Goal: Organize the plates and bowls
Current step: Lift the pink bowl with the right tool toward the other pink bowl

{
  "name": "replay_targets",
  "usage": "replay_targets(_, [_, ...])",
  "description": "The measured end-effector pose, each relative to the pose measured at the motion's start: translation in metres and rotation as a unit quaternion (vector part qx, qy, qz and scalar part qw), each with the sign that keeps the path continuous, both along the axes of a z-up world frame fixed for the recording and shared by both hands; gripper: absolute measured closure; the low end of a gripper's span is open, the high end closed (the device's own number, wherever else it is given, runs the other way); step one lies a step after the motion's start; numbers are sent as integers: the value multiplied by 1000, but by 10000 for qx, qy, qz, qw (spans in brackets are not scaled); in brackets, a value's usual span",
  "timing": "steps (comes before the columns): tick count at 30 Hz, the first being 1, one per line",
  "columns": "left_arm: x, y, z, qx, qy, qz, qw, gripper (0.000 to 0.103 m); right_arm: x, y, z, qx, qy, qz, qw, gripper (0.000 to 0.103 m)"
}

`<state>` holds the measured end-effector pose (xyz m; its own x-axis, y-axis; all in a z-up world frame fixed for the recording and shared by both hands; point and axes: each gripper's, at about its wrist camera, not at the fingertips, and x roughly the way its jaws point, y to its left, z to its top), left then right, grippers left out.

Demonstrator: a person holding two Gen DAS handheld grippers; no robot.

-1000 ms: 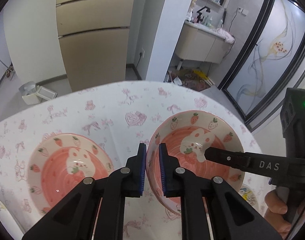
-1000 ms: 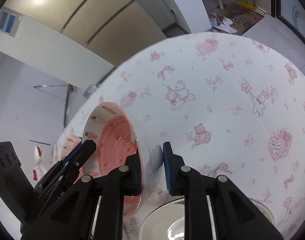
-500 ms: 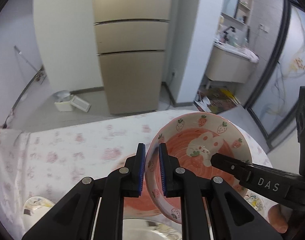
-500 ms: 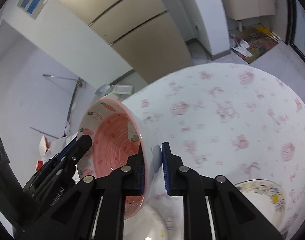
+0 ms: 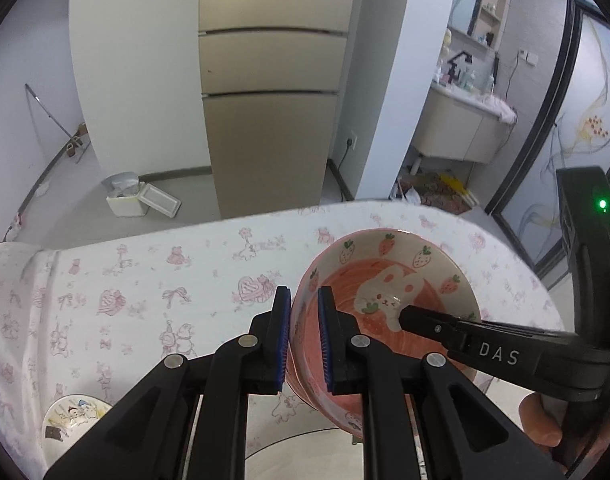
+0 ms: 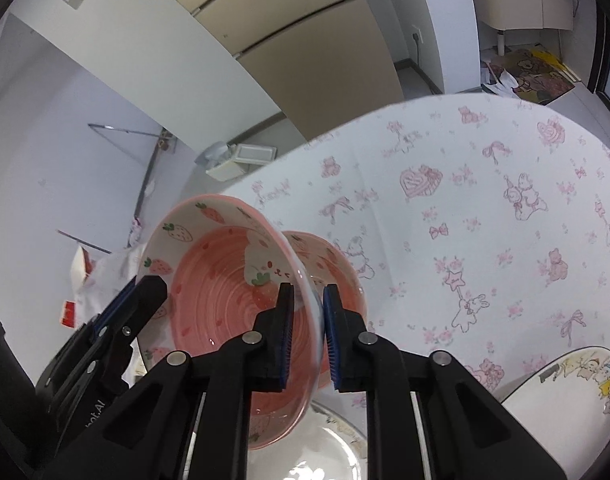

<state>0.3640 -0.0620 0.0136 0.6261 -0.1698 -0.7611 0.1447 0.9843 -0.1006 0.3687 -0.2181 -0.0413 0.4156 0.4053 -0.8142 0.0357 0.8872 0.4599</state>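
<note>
Starting at about eight o'clock in the left wrist view, a small cartoon-printed plate (image 5: 71, 420) lies flat on the worktop (image 5: 145, 280), which wears a white cloth printed with pink bears, bows and hearts. Moving toward the middle, the left tool (image 5: 305, 344) is clenched on the near-left rim of a pink strawberry bowl (image 5: 385, 300) — one blue pad outside the wall, one inside — and the bowl is held tilted above the cloth, its bunny-painted inside facing up and toward the camera. At three to four o'clock the right tool (image 5: 409, 314) reaches in with a finger marked "DAS" lying across the bowl's inside. In the right wrist view the left tool (image 6: 145, 292) shows at about eight o'clock, meeting the bowl's far rim. In the centre, the right tool (image 6: 308, 334) grips the opposite rim of the same strawberry bowl (image 6: 217, 300), one pad inside and one outside, the bowl standing steeply on edge. Just behind it, at about one o'clock from the pads, a second pink bowl (image 6: 329, 264) sits on the cloth. At six o'clock a pale plate (image 6: 325, 448) lies under the held bowl — its pattern is too blurred to read. At four o'clock a white plate with cartoon figures (image 6: 565, 384) rests near the worktop's edge.
</note>
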Motion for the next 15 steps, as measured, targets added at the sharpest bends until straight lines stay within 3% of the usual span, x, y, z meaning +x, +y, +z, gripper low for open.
replay_targets(10, [6, 4, -13, 28, 111, 51, 9999, 89, 3, 15, -14, -352, -30, 227, 9991, 88])
replay_targets(15, [13, 13, -24, -12, 263, 116, 9996, 89, 0, 30, -13, -752, -159, 356, 9964, 88])
